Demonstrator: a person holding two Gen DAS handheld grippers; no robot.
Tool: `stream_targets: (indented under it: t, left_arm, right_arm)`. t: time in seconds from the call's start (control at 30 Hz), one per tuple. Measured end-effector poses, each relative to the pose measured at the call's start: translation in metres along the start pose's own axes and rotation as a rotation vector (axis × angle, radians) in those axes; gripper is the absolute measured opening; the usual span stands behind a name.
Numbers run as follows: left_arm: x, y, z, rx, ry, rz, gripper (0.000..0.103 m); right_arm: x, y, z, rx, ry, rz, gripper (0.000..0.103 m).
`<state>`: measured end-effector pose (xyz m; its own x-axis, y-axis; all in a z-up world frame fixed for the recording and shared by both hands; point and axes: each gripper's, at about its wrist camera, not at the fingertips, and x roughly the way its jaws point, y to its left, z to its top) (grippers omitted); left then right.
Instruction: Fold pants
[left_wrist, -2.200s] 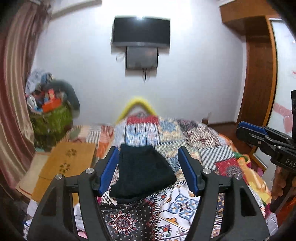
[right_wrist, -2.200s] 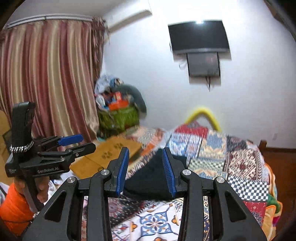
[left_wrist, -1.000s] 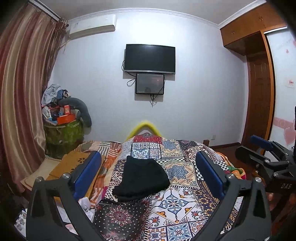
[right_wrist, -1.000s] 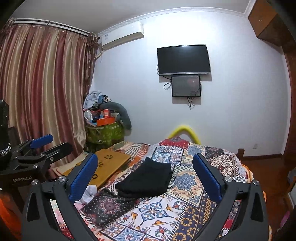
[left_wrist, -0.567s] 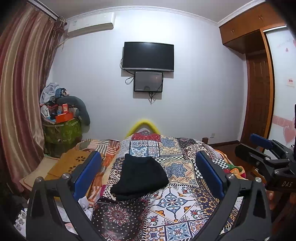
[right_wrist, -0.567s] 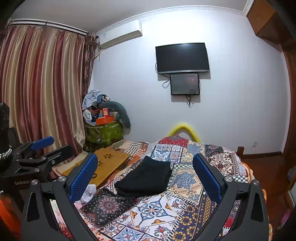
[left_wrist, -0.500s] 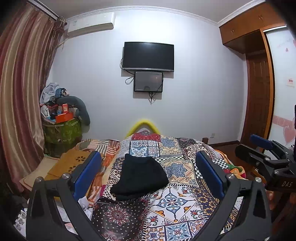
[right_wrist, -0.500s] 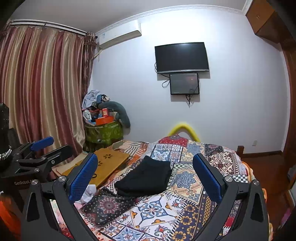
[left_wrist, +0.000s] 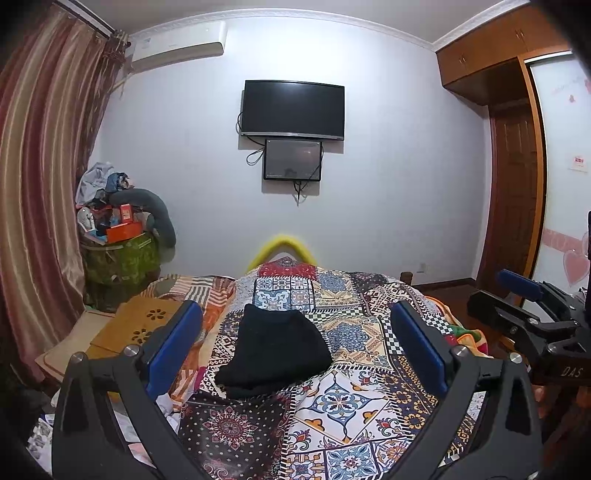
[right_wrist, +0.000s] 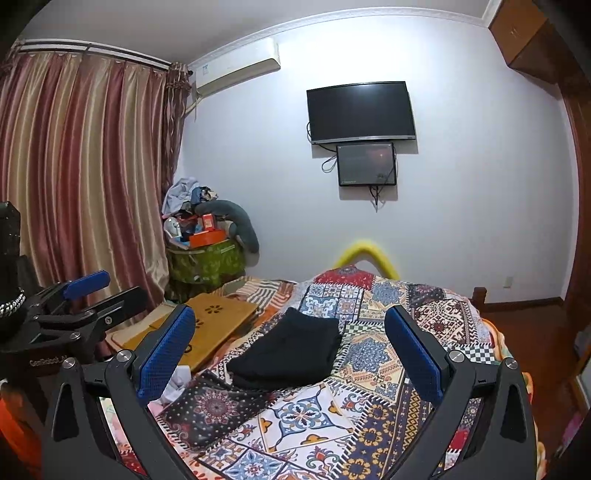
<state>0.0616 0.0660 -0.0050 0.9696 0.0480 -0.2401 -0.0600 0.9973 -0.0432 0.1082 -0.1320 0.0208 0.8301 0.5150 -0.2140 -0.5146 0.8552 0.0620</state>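
Lying folded: pants on patchwork quilt | TV on wall | both jaws spread

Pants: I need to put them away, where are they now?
The folded black pants lie mid-bed on the patchwork quilt, right of the wooden lap desk.

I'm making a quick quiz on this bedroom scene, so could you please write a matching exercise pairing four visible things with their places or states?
Column 1:
1. black pants
2. left tongs
3. television
4. curtain

Column 2:
a. mounted on the white wall
b. hanging at the left side of the room
c. folded, lying on the patchwork bedspread
d. open wide, holding nothing

Pairs: 1-c, 2-d, 3-a, 4-b
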Motion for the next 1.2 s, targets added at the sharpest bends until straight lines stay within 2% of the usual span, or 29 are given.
stream_targets:
  t: [1.2]
  left_arm:
    - [0.006,-0.012,-0.003,0.017,0.016,-0.049,0.103]
  right_arm:
    - [-0.001,-0.005,0.003,0.021,0.014,-0.013,0.102]
